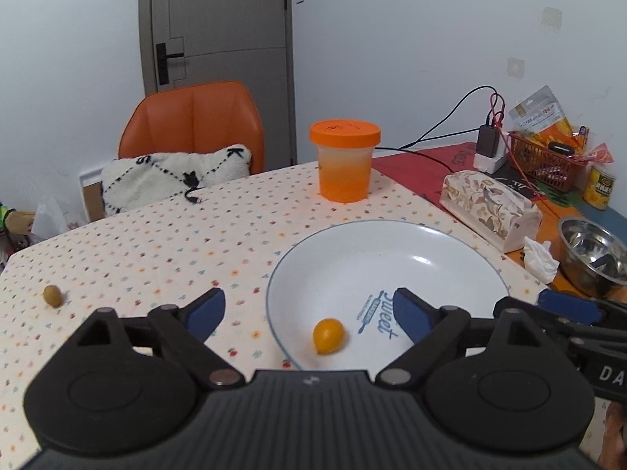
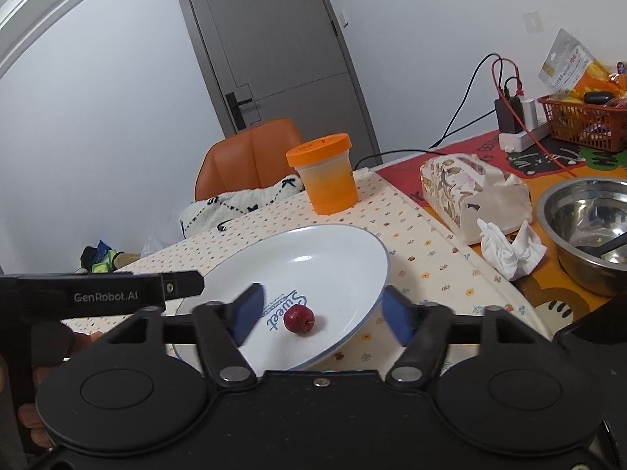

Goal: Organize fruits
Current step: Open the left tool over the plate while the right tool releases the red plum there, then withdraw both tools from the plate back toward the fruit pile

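Fruit first, from my left wrist view: a small yellow fruit (image 1: 328, 335), smooth, glossy and egg-shaped, lies inside the white plate (image 1: 450, 243) near its front rim. I judge it light, thin-skinned and apt to roll or squirt out under pressure, so I would close gently across its widest middle. My left gripper (image 1: 309, 313) is spread wide and holds nothing, its blue pads either side of the fruit and above it. A small olive-green fruit (image 1: 52, 295), dull and oval, sits alone on the dotted tablecloth (image 1: 156, 243), well apart from the plate to the left. It looks firmer, but just as ready to roll.

From my right wrist view, a small dark-red fruit (image 2: 299, 320), round with a speckled, slightly rough skin, rests on the same plate beside the printed lettering. I take it as light and fairly firm, best pinched across its middle. My right gripper (image 2: 321, 313) is wide open and empty, fingers bracketing the fruit from above.
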A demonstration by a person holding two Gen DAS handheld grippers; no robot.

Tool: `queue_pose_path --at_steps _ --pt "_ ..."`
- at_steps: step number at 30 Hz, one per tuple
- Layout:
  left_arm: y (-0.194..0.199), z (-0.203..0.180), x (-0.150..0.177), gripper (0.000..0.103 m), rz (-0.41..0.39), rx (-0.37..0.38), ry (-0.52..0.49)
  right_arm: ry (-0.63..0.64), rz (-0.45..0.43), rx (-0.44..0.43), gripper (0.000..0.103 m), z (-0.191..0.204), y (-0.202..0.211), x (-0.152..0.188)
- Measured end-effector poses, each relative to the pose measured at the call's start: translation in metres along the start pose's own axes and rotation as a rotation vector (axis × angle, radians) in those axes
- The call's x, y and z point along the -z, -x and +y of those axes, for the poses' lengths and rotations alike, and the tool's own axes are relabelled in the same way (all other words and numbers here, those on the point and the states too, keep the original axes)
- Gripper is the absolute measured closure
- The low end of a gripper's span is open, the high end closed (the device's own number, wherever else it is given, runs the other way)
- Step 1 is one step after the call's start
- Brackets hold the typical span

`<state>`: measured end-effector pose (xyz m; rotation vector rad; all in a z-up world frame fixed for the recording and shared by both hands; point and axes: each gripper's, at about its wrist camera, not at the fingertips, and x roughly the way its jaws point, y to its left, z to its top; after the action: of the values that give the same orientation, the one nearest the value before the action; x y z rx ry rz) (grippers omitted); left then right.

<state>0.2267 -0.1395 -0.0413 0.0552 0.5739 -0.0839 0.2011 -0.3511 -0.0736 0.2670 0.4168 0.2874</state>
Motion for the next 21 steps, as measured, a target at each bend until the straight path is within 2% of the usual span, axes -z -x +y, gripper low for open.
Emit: queue_pose_path --at_steps 1,3,5,11,16,21 --pt "0.001 0.001 0.0 0.009 0.005 0.0 0.006 0.003 -0.01 0.004 0.024 0.001 0.002 0.0" --pt "0.003 0.005 0.001 0.007 0.008 -0.004 0.031 0.01 -0.033 0.016 0.007 0.004 0.006 0.0" --pt "0.006 0.009 0.003 0.006 0.009 -0.007 0.064 0.016 -0.056 0.031 0.0 0.006 0.009 0.0" --pt "0.018 0.015 0.006 0.006 0.006 0.002 0.101 0.02 -0.066 0.043 0.0 0.009 0.014 0.0" --pt "0.026 0.011 0.013 0.006 -0.008 0.003 0.066 0.03 -0.061 0.045 0.0 0.016 0.016 0.002" --pt "0.032 0.019 0.019 0.006 -0.011 0.111 0.124 0.055 -0.076 0.046 0.0 0.021 0.021 0.002"
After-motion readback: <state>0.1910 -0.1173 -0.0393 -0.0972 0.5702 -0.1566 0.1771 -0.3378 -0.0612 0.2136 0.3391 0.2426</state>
